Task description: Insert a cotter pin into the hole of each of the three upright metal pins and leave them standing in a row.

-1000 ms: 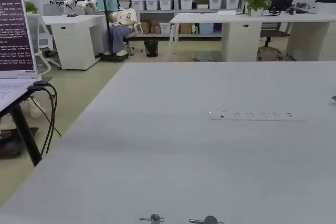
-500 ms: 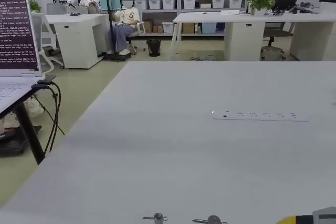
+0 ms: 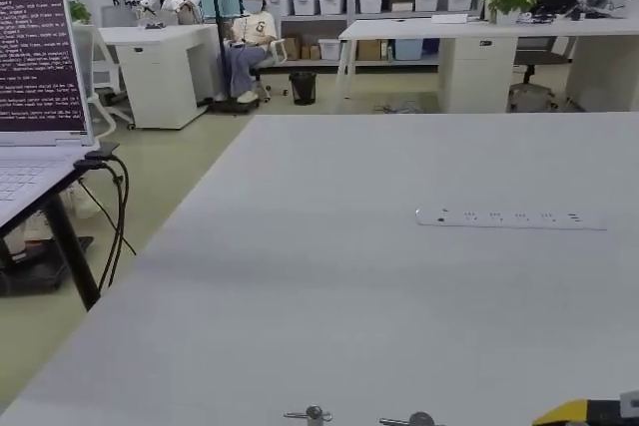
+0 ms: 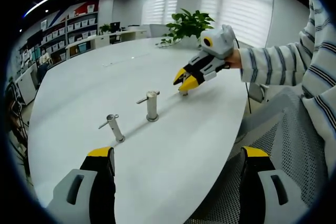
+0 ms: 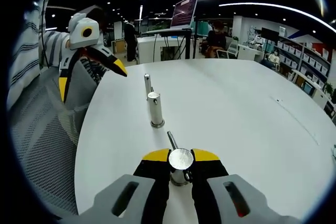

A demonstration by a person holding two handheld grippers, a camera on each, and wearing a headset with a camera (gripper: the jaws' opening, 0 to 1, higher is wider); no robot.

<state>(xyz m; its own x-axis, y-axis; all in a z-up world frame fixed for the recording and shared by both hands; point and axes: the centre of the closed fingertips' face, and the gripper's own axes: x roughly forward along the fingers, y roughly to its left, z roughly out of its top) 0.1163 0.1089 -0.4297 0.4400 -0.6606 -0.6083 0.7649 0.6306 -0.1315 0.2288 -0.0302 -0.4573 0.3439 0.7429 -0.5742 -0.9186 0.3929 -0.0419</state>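
On the white desk [image 5: 252,108], right claw [image 5: 181,157] clamped a silvery upright metal pin [image 5: 181,162], shaft mostly hidden; left claw [image 4: 177,153] apart.

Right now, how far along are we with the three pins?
Done: near pin and middle pin stand upright, cotter pins through them. In hand: right gripper closed on third pin, its cotter pin showing. Remaining: release it standing in the row; left gripper open.

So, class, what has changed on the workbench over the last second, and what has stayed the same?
A yellow-tipped gripper has come into the head view's bottom right corner, right of the two upright metal pins. The pins, white power strip and grey workbench stayed put; the camera shifted.
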